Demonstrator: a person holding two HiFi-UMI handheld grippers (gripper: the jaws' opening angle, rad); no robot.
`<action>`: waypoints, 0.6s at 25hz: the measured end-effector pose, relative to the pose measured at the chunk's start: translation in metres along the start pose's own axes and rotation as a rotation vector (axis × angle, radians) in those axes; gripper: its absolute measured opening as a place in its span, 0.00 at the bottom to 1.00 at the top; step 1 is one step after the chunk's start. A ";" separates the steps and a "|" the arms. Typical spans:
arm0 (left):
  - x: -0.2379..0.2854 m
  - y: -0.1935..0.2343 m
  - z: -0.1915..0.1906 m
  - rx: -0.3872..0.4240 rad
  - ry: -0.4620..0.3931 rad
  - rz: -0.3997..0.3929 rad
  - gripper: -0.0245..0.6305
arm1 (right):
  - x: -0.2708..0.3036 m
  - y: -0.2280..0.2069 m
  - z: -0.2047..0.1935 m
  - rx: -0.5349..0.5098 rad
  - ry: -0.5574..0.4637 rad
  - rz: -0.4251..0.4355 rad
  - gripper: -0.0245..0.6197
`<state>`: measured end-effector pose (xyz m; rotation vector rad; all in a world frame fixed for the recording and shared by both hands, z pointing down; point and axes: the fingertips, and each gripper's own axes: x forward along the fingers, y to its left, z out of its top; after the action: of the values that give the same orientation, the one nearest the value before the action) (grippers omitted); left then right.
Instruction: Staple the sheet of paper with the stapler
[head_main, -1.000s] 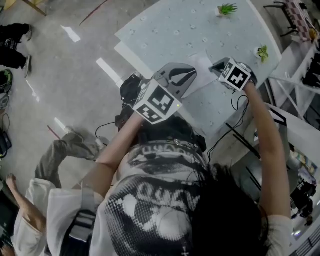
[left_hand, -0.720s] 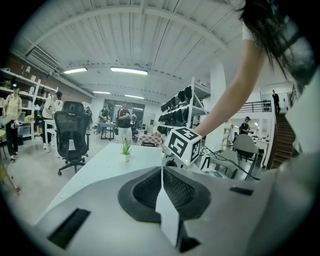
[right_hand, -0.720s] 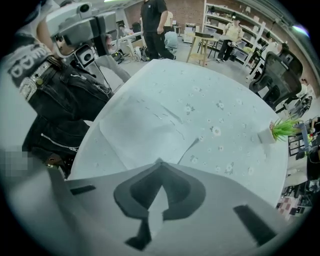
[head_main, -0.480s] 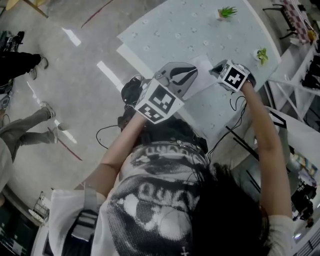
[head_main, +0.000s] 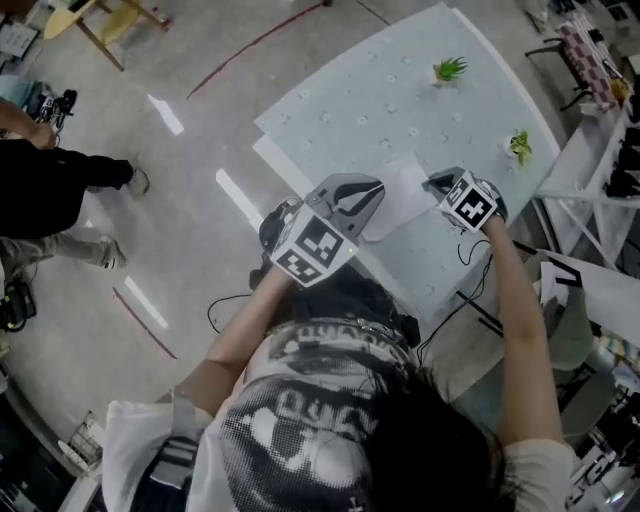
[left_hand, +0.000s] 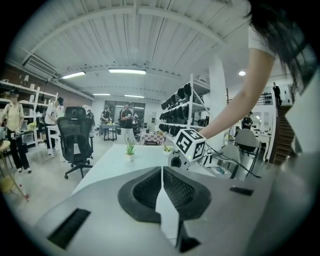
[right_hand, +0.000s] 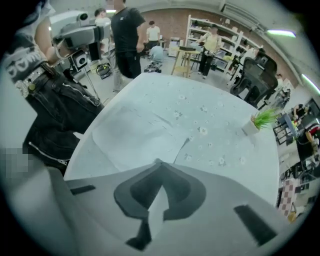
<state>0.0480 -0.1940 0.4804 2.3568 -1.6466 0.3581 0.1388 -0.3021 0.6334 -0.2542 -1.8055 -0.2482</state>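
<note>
A white sheet of paper lies flat on the pale dotted table, near its front edge. My right gripper points steeply down just above the sheet's right corner. Its jaws are shut with nothing between them. My left gripper hangs in the air over the table's near edge, at the sheet's left side, pointing almost level across the table. Its pads meet and hold nothing. I see no stapler in any view.
Two small potted plants stand at the table's far side and right edge. Cables hang off the near right corner. A person stands on the floor to the left. An office chair and shelving stand beyond the table.
Both grippers stay about where they were over the sheet; the right one has tilted slightly. The head view has shifted, and people on the floor at left have walked on.
</note>
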 end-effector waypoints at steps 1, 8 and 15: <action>-0.001 -0.002 0.001 0.008 0.006 0.001 0.05 | -0.003 -0.001 0.000 0.030 -0.028 -0.014 0.03; -0.005 -0.009 0.002 0.042 0.044 0.000 0.05 | -0.013 0.008 0.003 0.217 -0.228 -0.095 0.03; -0.008 -0.015 0.005 0.052 0.058 -0.014 0.05 | -0.048 0.023 0.029 0.453 -0.514 -0.205 0.03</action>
<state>0.0597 -0.1840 0.4723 2.3702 -1.6130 0.4676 0.1308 -0.2740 0.5809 0.2104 -2.3406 0.1004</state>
